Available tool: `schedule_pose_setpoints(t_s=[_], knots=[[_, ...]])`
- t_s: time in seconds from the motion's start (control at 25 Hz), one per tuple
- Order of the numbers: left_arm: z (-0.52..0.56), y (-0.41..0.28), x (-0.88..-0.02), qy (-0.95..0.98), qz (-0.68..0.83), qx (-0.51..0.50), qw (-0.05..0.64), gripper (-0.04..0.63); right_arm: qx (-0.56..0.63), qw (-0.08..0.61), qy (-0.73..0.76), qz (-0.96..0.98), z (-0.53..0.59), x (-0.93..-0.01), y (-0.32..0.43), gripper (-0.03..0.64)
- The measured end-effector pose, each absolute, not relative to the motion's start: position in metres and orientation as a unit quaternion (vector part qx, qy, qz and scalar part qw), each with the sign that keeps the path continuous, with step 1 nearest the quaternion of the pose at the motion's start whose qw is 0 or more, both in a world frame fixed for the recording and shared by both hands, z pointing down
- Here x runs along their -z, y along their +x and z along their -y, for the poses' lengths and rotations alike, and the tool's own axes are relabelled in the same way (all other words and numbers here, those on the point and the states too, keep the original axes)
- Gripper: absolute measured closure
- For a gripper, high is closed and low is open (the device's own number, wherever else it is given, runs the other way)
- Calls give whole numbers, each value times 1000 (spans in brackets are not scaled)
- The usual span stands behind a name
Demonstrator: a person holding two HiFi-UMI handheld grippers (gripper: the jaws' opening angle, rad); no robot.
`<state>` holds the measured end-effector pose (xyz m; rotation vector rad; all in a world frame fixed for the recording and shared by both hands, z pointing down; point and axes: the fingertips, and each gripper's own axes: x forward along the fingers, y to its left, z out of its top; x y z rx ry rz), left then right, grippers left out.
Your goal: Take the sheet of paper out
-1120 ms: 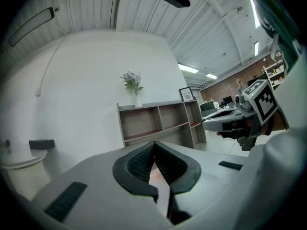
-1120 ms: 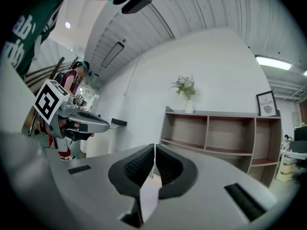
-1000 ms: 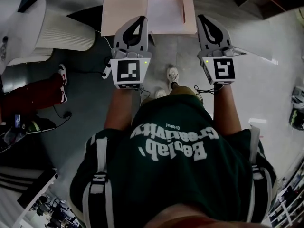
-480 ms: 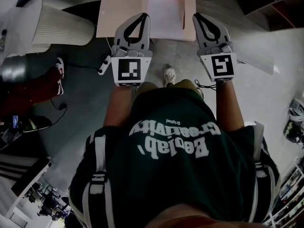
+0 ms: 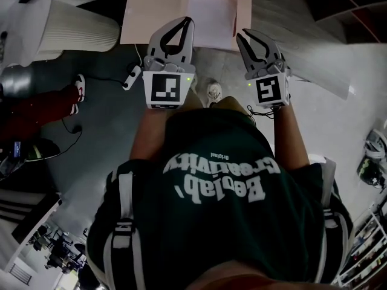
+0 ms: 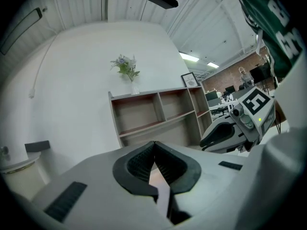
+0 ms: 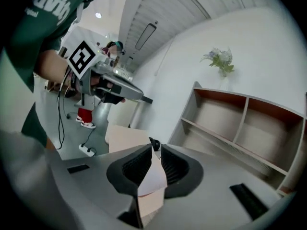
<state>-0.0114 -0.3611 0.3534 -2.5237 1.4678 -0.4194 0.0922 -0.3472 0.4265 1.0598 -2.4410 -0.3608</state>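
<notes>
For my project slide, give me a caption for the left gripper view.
Left gripper, fingers shut, facing a wooden shelf topped by a vase of flowers.

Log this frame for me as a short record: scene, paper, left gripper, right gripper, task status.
scene: peach paper folder lying open, seen from above
paper: white sheet of paper on the folder's right half
left gripper: tips together, over the folder; no clear pinch
right gripper: jaws have just been opening, narrow gap at the tips, the sheet's corner standing between them
task status: sheet not yet out of the folder
</notes>
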Motion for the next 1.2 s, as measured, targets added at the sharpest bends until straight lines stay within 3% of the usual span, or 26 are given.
schedule_pose_setpoints(t_s=[0.12, 0.36, 0.92, 1.2], knots=[[359, -6, -346, -855, -491, 144, 85, 577, 131, 263, 369, 882, 336, -437, 94, 484], [359, -2, -345, -858, -490, 139, 69, 577, 153, 338, 314, 874, 320, -481, 81, 458], [358, -17, -363, -852, -496, 161, 51, 577, 227, 497, 254, 798, 327, -595, 77, 451], [361, -42, -364, -841, -512, 172, 44, 577, 227, 502, 281, 786, 345, -600, 74, 451]])
